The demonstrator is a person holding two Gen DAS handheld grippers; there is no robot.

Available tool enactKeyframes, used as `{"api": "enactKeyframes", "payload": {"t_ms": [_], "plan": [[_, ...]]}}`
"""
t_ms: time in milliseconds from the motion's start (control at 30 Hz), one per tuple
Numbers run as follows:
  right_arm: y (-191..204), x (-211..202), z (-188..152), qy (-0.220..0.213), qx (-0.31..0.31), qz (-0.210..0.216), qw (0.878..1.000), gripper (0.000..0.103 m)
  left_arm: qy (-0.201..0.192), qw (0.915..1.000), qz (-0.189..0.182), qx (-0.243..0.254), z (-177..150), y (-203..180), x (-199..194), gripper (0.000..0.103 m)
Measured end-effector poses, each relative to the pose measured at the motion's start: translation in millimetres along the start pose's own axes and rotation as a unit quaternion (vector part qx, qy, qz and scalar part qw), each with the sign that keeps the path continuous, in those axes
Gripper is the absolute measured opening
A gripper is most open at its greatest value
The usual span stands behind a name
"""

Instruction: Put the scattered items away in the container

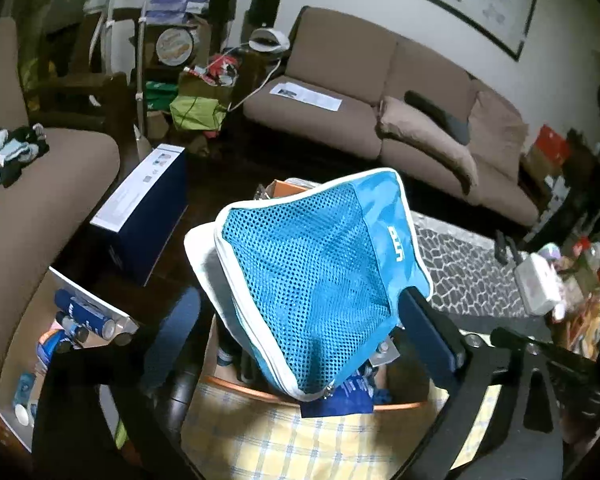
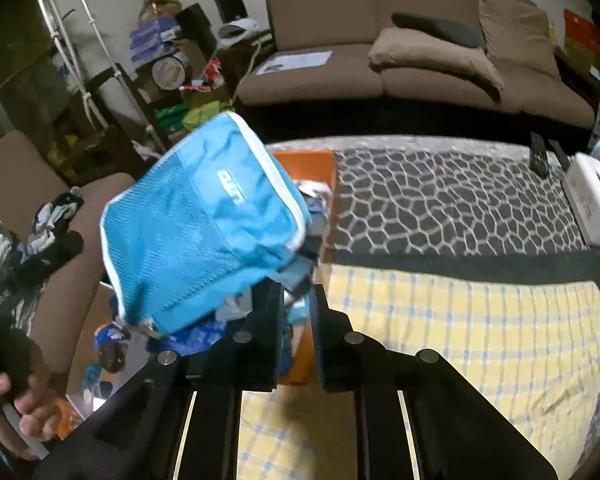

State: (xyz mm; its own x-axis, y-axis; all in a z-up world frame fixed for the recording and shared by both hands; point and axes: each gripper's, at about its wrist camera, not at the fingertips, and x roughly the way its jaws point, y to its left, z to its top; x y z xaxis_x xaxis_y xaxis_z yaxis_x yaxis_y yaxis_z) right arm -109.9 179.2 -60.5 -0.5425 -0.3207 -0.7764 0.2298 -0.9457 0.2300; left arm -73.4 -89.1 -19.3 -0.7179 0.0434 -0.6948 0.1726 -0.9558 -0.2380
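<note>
one blue mesh pouch (image 2: pixel 204 220) hangs tilted, zipper corner lowest.

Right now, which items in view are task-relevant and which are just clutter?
Job:
blue mesh zip pouch, clamped in the right gripper
orange box
left gripper, jaws wide

Clutter:
brown sofa
navy carton
white case

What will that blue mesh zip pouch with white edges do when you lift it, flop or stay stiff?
Probably flop: the blue mesh zip pouch with white edges sags and creases while hanging from the right gripper, pinched by one edge. It seems light, since that small pinch carries it. The thin fabric may slip, so it could swing or drop into the orange box.
</note>
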Motion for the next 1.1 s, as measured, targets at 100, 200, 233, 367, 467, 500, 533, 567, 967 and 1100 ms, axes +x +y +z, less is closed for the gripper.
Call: {"api": "enactKeyframes", "payload": {"t_ms": [100,200,233,367,467,500,533,567,967,1100], "plan": [[-8,-2,-9,0.003,0.008,0.0,1.0,0.014,0.002,0.9999,0.012,0.01,-4,-5,-1,0.101],[-10,-4,-17,0.009,0.013,0.007,1.0,0.019,0.004,0.9998,0.018,0.007,-6,-6,-3,0.102],[-10,-6,-20,0.009,0.014,0.009,1.0,0.026,0.005,0.9998,0.019,0.006,-7,-6,-4,0.102],[-9,-13,-26,0.01,0.015,-0.001,1.0,0.038,0.01,0.9997,0.021,0.005,-9,-7,-7,0.102],[-8,-25,-30,0.006,0.029,-0.02,0.999,0.083,0.029,0.9993,0.024,0.004,-17,-8,4,0.102],[-6,-32,-32,-0.001,0.03,-0.027,0.999,0.087,0.044,0.9987,0.024,0.002,-20,-8,10,0.102],[-5,-42,-34,-0.005,0.028,-0.033,0.999,0.087,0.062,0.9978,0.02,-0.003,-24,-7,15,0.102],[-3,-51,-36,-0.006,0.026,-0.038,0.999,0.088,0.081,0.9966,0.015,-0.01,-30,-6,19,0.102],[41,-99,-43,0.013,-0.092,-0.297,0.95,0.102,0.074,0.9972,0.005,0.0,-56,-10,-22,0.102],[56,-97,-42,-0.035,-0.116,-0.295,0.948,0.102,0.052,0.9986,-0.002,0.004,-44,-14,-37,0.102]]}}
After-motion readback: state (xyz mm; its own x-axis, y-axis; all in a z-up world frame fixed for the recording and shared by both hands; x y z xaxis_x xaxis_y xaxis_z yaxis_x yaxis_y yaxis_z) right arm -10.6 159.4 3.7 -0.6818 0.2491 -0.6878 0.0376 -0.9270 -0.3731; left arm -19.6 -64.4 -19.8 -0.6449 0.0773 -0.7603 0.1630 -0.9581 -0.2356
